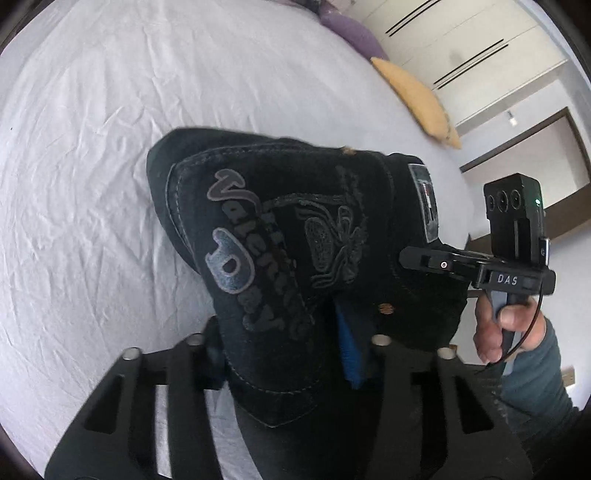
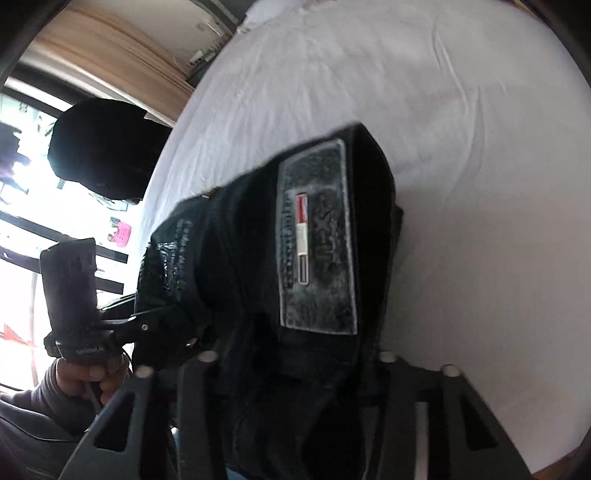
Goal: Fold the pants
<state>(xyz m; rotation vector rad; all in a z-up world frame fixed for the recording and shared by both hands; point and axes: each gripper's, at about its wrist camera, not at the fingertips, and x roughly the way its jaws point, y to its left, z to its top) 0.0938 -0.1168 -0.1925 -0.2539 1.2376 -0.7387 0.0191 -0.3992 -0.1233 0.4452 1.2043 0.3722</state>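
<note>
Black denim pants [image 1: 295, 229] with grey embroidered lettering are bunched up above a white bed sheet [image 1: 110, 147]. In the left wrist view my left gripper [image 1: 291, 354] is shut on the pants, and a blue pad [image 1: 349, 347] presses into the cloth. My right gripper [image 1: 421, 258] comes in from the right and bites the waistband edge near a label. In the right wrist view the pants [image 2: 258, 295] show a large grey patch [image 2: 317, 240] and fill the gap of my right gripper [image 2: 295, 362], which is shut on them. My left gripper [image 2: 147, 325] holds the far side.
The white sheet [image 2: 461, 147] spreads wide beyond the pants. A purple pillow [image 1: 351, 33] and a yellow pillow [image 1: 417, 96] lie at the far bed edge, before white wardrobe doors [image 1: 461, 48]. A dark chair back [image 2: 99, 147] stands by a bright window. A person's hand [image 1: 491, 332] grips the right handle.
</note>
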